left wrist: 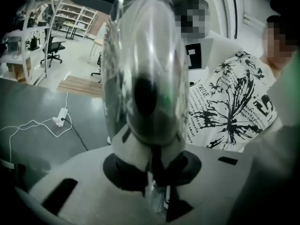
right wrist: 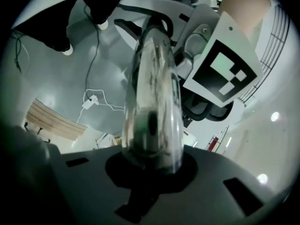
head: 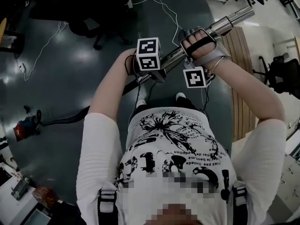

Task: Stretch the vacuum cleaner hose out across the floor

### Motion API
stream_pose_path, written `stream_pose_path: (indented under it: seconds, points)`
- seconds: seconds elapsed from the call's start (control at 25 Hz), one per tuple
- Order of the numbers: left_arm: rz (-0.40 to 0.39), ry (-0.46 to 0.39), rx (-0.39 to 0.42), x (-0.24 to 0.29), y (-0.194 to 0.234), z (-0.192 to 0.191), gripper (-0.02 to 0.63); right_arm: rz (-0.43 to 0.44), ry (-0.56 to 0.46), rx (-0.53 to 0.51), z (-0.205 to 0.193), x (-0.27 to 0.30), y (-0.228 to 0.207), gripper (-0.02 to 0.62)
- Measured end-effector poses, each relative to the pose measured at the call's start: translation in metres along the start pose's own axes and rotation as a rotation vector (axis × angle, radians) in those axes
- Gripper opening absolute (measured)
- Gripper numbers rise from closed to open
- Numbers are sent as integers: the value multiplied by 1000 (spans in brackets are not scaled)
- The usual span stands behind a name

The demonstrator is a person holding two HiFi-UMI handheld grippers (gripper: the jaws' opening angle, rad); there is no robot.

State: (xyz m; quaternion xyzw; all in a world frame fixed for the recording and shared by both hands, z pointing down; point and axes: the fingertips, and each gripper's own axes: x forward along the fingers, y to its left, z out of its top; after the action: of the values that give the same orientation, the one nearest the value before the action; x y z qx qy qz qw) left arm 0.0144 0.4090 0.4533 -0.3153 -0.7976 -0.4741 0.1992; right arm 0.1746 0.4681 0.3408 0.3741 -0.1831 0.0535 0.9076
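A shiny metal vacuum tube runs from the upper right down to my two grippers, held in front of my chest. From there a dark hose trails left across the floor to the red and black vacuum cleaner. My left gripper, under its marker cube, is shut on the tube, which fills the left gripper view between the jaws. My right gripper sits a little further up the same tube and is shut on it too. The tube's lower end is hidden behind the grippers.
White cables and a power strip lie on the dark floor. A wooden pallet lies at the right, with office chairs beyond it. Another chair base stands ahead. A desk corner with clutter is at the lower left.
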Motion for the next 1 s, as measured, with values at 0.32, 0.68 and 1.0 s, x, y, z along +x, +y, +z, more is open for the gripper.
stream_pose_path:
  seconds: [0.32, 0.68, 1.0]
  points:
    - [106, -129, -109, 34, 51, 77, 100, 104, -54, -80, -45, 8, 73, 35]
    - [814, -321, -275, 16, 134, 75, 442, 426, -126, -128, -42, 27, 141, 35]
    - [1071, -448, -368, 49, 128, 40, 442, 958, -329, -62, 9, 1, 218, 35]
